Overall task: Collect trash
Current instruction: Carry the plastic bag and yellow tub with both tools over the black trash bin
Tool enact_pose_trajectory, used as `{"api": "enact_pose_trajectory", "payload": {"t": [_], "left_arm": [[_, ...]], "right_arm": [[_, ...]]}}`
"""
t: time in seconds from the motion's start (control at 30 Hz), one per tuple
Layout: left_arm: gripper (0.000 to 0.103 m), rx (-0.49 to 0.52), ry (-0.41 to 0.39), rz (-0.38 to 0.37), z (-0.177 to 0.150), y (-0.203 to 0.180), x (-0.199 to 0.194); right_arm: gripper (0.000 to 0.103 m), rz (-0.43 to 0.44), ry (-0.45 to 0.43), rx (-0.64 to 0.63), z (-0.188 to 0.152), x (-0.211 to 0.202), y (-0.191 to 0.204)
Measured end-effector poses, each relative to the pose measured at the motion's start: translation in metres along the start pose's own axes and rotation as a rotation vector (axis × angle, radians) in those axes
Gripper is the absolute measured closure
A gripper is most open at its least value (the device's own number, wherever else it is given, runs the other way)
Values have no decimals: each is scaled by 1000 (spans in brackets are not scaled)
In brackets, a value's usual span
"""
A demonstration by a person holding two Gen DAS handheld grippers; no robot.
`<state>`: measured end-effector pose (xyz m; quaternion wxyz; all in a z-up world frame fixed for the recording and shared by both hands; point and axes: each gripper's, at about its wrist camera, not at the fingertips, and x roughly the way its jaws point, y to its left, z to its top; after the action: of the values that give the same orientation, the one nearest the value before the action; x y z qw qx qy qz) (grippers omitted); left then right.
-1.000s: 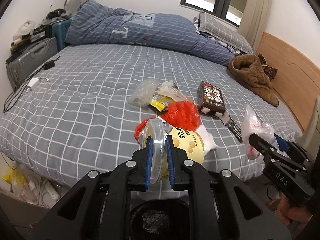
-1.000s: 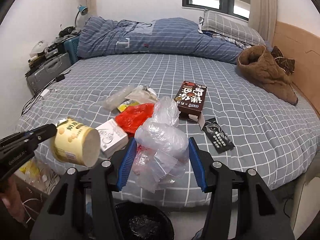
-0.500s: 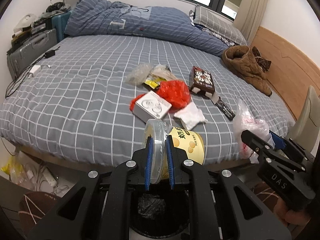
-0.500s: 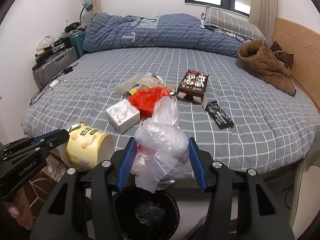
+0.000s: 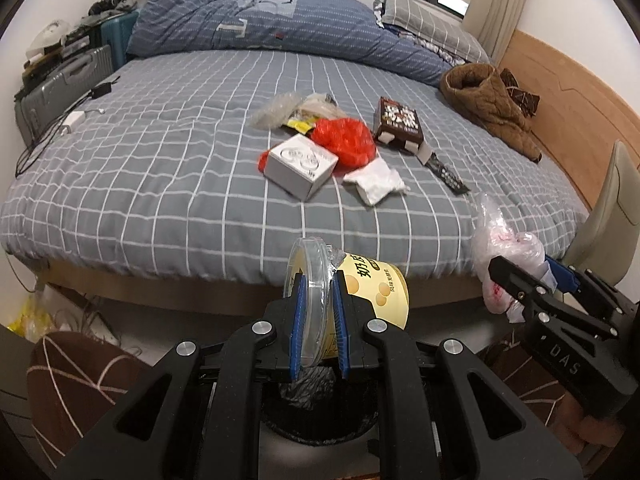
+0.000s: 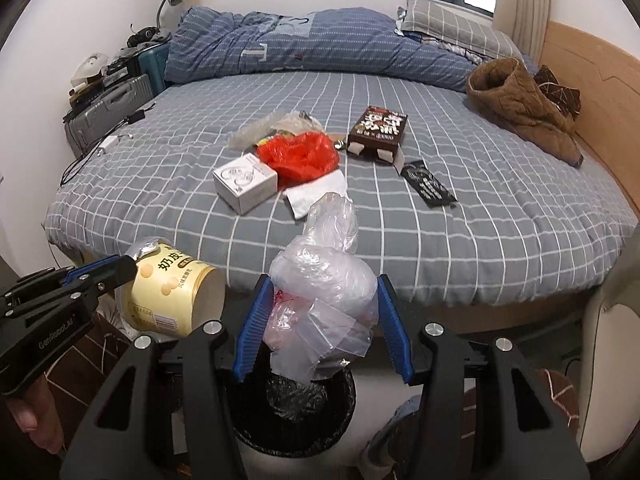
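My left gripper [image 5: 316,320] is shut on the clear lid rim of a yellow cup [image 5: 376,288], held on its side above a black-lined trash bin [image 5: 316,416]. The cup also shows in the right wrist view [image 6: 172,300]. My right gripper [image 6: 320,320] is shut on a bundle of clear plastic bags [image 6: 324,288], held over the same bin [image 6: 296,412]. The bundle also shows in the left wrist view [image 5: 504,248]. On the grey checked bed [image 6: 480,216] lie a white box [image 6: 245,181], a red plastic bag [image 6: 300,156], white paper [image 6: 316,192], a brown carton [image 6: 378,130] and a black sachet [image 6: 428,188].
A brown jacket [image 6: 520,104] lies at the bed's right by the wooden headboard. A folded blue duvet [image 6: 312,44] is at the far end. Suitcases [image 6: 112,100] and cables stand at the left. Brown slippers [image 5: 76,376] sit on the floor beside the bin.
Both grippers have drawn back from the bed and come down over the trash bin, each still holding its item. The white box and white paper have come into view.
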<state>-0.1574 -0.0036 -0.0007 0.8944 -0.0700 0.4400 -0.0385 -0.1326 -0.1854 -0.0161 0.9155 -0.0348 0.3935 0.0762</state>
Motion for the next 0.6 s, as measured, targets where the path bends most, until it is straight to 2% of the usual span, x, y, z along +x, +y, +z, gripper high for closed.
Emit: {"api": "enact_pose_trajectory", "payload": {"t": [0.23,0.6], "left_arm": [[90,-3,40,12,-18,3,6],[90,-4,128,7,-42,7,58]], "right_arm": [[53,-7,38,-7,-16,7,1],[53,4,156,13,-51,59,1]]}}
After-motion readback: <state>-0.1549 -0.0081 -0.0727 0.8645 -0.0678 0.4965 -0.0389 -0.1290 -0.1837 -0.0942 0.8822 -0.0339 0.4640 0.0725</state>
